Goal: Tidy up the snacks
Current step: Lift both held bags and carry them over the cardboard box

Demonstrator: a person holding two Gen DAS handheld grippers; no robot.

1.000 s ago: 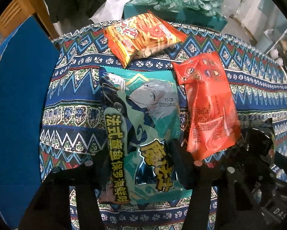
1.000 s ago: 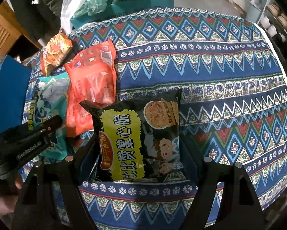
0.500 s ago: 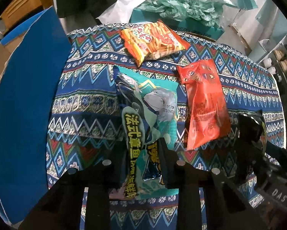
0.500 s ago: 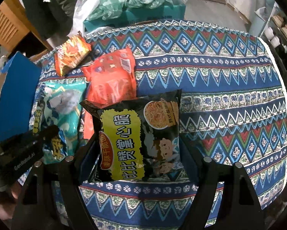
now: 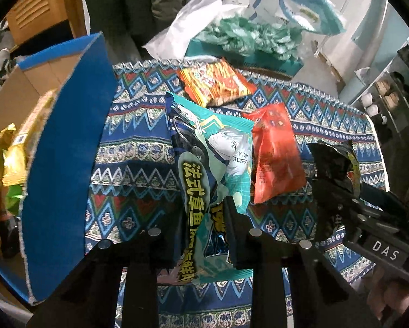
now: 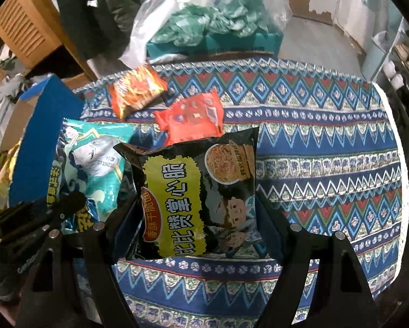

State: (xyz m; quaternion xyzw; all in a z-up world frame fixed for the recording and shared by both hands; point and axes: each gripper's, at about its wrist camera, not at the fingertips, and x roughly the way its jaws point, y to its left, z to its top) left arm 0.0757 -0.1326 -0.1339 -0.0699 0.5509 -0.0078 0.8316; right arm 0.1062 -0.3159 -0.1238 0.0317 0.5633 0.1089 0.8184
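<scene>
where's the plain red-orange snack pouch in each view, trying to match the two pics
Left wrist view: the plain red-orange plastic snack pouch lies right of centre on the patterned tablecloth, just right of the teal anime-print snack bag.
Right wrist view: the pouch sits above centre, its near end hidden behind the black and yellow noodle snack bag.
Shared landmark: the orange striped snack packet, just beyond the pouch in both.
</scene>
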